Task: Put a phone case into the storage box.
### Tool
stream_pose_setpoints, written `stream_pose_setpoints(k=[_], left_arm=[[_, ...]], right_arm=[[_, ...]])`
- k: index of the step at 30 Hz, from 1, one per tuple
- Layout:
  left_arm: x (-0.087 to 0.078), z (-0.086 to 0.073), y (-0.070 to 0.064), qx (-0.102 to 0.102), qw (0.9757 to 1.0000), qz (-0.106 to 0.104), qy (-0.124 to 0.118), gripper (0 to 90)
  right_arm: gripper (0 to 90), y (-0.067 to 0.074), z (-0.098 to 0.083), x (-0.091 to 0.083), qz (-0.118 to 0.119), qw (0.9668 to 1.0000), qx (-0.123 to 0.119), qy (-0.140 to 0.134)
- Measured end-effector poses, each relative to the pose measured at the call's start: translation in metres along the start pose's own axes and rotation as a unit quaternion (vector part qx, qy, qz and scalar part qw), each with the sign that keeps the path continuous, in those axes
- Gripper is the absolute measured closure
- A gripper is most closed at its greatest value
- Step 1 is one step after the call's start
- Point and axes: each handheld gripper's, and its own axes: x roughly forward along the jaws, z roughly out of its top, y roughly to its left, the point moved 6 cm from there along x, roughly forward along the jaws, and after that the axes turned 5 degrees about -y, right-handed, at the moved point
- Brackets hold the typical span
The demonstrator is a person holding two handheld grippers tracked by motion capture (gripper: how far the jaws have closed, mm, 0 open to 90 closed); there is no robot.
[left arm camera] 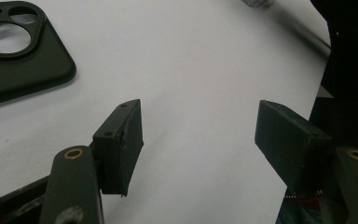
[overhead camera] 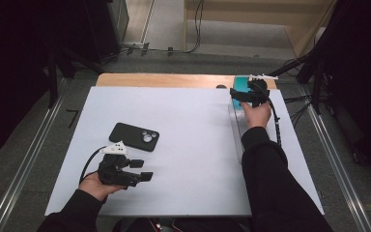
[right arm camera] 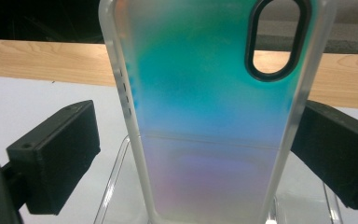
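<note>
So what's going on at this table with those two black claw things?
A person holds a gripper in each hand. The right gripper sits around an iridescent phone case standing upright in a clear stand at the table's far right; the left pad is visibly clear of it. The left gripper rests open near a black phone case lying flat.

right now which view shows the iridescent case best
The right gripper view: the iridescent case stands upright in a clear stand between the right gripper's open jaws, with its camera cutout plain. The high view gives a small teal patch by that gripper. The left gripper view looks at the black case.
</note>
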Motion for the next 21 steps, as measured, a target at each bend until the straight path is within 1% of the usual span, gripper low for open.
stream_pose_setpoints(k=[6, 7, 8, 10, 11, 16, 18, 20, 21], left_arm=[[0.000, 0.000, 0.000, -0.001, 1.0000, 0.001, 0.000, 32.8], [0.000, 0.000, 0.001, -0.001, 1.0000, 0.000, 0.000, 32.8], [0.000, 0.000, 0.001, -0.002, 1.0000, 0.001, 0.001, 32.8], [0.000, 0.001, 0.002, -0.003, 1.0000, 0.004, 0.000, 32.8], [0.000, 0.001, 0.002, -0.004, 1.0000, 0.003, -0.002, 32.8], [-0.001, 0.003, 0.004, -0.006, 1.0000, 0.005, -0.003, 32.8], [-0.001, 0.004, 0.005, -0.005, 1.0000, 0.007, -0.004, 32.8], [-0.001, 0.005, 0.005, -0.005, 0.9999, 0.009, -0.004, 32.7], [-0.001, 0.005, 0.005, -0.004, 1.0000, 0.008, -0.004, 32.7]], right_arm=[[1.0, -0.001, 0.001, -0.004, 0.002, 1.0000, 0.000, 0.005], [1.0, -0.001, 0.001, -0.004, 0.002, 1.0000, -0.002, 0.007], [1.0, -0.001, 0.000, -0.007, 0.004, 0.9999, 0.000, 0.014], [1.0, -0.001, 0.000, -0.008, 0.006, 0.9998, -0.001, 0.017], [1.0, -0.001, 0.000, -0.010, 0.007, 0.9997, 0.000, 0.022], [1.0, 0.000, -0.001, -0.023, 0.017, 0.9996, 0.002, 0.025], [1.0, 0.000, -0.002, -0.028, 0.022, 0.9992, 0.004, 0.033], [1.0, 0.000, -0.003, -0.038, 0.031, 0.9988, 0.013, 0.034], [1.0, 0.000, -0.003, -0.038, 0.031, 0.9988, 0.013, 0.034]])
